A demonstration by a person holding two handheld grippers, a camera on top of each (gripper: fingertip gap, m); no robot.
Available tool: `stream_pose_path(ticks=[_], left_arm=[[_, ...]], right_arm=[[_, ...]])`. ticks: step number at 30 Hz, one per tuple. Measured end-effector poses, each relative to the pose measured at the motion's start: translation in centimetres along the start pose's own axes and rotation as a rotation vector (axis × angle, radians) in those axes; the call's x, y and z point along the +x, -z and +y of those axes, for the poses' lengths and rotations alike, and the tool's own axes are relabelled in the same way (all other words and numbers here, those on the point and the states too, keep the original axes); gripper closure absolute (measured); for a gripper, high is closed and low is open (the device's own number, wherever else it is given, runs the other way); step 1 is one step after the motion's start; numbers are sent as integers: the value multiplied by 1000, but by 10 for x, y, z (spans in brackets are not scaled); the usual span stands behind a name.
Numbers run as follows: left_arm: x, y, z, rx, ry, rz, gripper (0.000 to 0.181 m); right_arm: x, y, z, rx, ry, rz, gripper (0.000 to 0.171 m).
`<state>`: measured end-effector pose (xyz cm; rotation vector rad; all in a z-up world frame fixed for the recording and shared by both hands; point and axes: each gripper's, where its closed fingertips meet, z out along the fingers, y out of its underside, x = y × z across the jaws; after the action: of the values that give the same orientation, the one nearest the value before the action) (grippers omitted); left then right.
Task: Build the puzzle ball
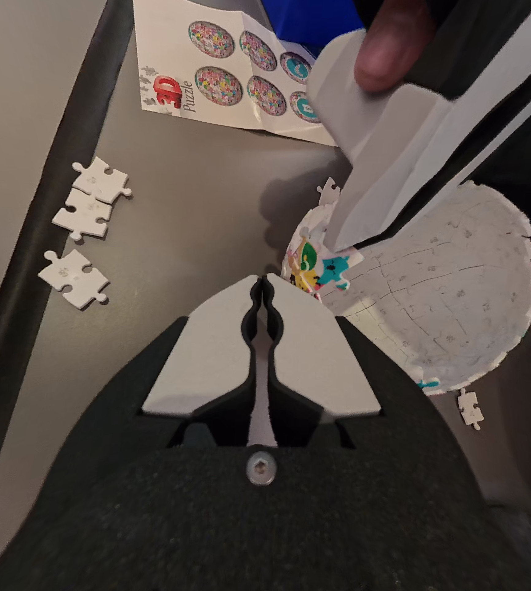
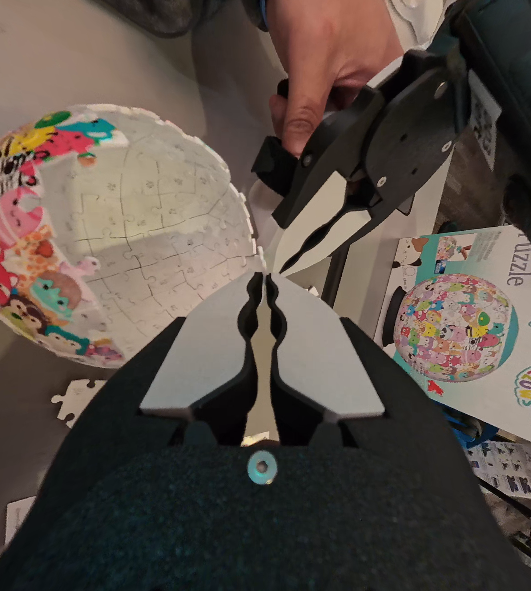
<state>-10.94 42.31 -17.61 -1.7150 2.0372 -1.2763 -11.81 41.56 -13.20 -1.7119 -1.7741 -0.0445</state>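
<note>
The partly built puzzle ball (image 1: 433, 303) lies on its side as an open shell, white inside and with colourful cartoon prints outside; it also shows in the right wrist view (image 2: 129, 224). My right gripper (image 2: 264, 276) is shut with its tips on the ball's jagged rim, and in the left wrist view (image 1: 342, 246) it reaches down from the upper right. My left gripper (image 1: 262, 281) is shut and empty, its tips just beside the ball's outer wall; in the right wrist view (image 2: 278, 267) it points at the same rim spot.
Three loose white pieces (image 1: 81, 214) lie at the table's left edge and one piece (image 1: 470, 407) lies by the ball. A folded leaflet (image 1: 219, 73) lies at the back. The puzzle box (image 2: 468, 319) stands to the right. Another piece (image 2: 72, 399) lies under the ball.
</note>
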Motion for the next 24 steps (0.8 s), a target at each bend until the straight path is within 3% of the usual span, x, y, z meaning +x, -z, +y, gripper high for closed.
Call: stream_pose_path(ticks=[10, 24], left_arm=[[0, -3, 2, -12, 3, 3, 181], [-1, -2, 2, -6, 5, -1, 181]], right_arm=[[0, -5, 6, -44, 5, 10, 160], [-5, -14, 3, -44, 9, -10, 169]])
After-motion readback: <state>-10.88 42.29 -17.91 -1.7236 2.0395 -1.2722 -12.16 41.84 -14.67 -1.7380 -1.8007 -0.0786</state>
